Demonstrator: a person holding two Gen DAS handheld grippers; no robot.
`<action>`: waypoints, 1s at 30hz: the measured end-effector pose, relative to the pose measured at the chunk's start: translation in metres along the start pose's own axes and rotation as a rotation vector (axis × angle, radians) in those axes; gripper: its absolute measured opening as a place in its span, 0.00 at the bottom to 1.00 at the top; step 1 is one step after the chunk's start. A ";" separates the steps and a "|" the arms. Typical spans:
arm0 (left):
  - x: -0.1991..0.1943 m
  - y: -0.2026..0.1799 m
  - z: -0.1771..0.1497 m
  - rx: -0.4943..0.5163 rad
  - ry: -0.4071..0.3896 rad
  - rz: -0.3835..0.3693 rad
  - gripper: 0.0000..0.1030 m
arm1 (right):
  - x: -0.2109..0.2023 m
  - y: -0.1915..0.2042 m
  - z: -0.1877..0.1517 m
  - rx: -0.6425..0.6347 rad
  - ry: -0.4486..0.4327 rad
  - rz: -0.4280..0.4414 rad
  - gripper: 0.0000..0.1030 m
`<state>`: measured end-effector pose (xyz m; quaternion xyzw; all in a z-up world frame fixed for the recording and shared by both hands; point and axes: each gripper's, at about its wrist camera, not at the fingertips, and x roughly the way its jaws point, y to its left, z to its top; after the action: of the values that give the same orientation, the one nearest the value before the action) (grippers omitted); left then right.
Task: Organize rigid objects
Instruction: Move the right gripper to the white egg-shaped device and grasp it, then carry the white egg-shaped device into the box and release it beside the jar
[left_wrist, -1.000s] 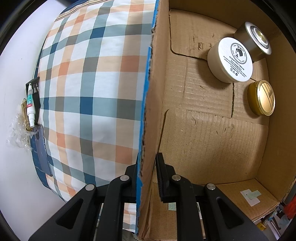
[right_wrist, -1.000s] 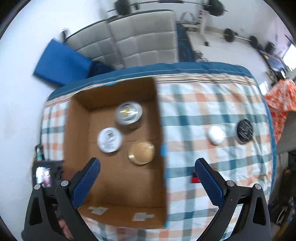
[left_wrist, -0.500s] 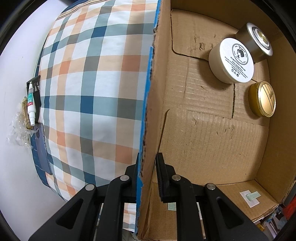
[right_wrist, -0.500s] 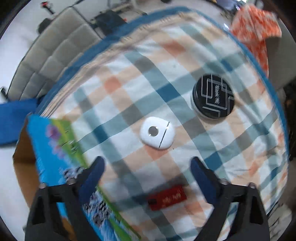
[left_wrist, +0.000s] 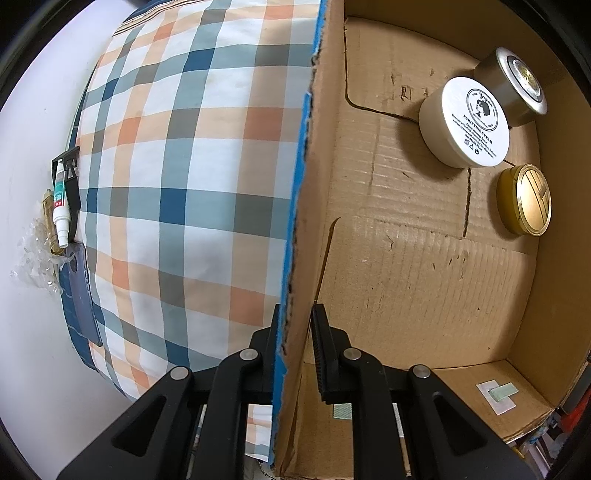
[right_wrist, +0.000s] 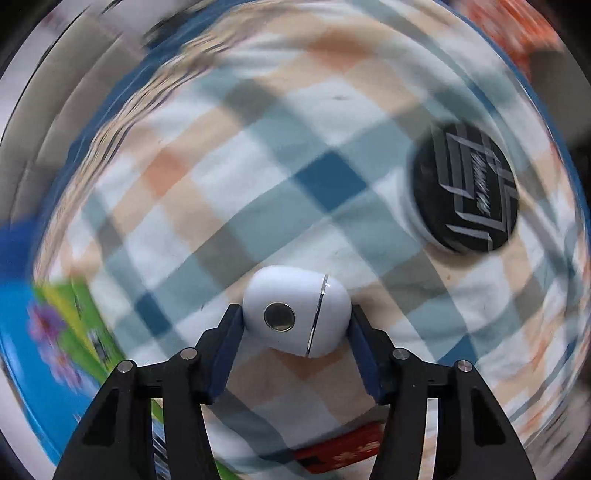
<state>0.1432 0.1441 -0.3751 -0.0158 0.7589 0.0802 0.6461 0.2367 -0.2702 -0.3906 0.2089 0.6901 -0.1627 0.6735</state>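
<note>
Where the white case lies on the checked cloth, it is pinched at both ends by the blue pads of the right claw, whose jaws are closed onto it. A black round tin is seen well beyond that claw to its upper right, and a red card just beneath it. The cardboard box wall is clamped by the left claw, nearly shut, with 3 jars kept far ahead to its right.
</note>
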 end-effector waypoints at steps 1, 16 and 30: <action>0.000 0.000 0.000 0.001 0.001 -0.001 0.11 | 0.001 0.006 -0.002 -0.058 0.009 -0.009 0.58; 0.002 0.000 0.000 0.005 0.000 0.003 0.11 | 0.015 0.007 -0.017 0.030 0.105 0.031 0.76; 0.000 -0.003 -0.001 0.008 -0.002 0.002 0.11 | -0.023 0.021 -0.021 -0.058 0.004 0.004 0.58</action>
<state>0.1427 0.1411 -0.3758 -0.0120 0.7585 0.0778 0.6469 0.2291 -0.2434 -0.3655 0.1912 0.6954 -0.1408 0.6783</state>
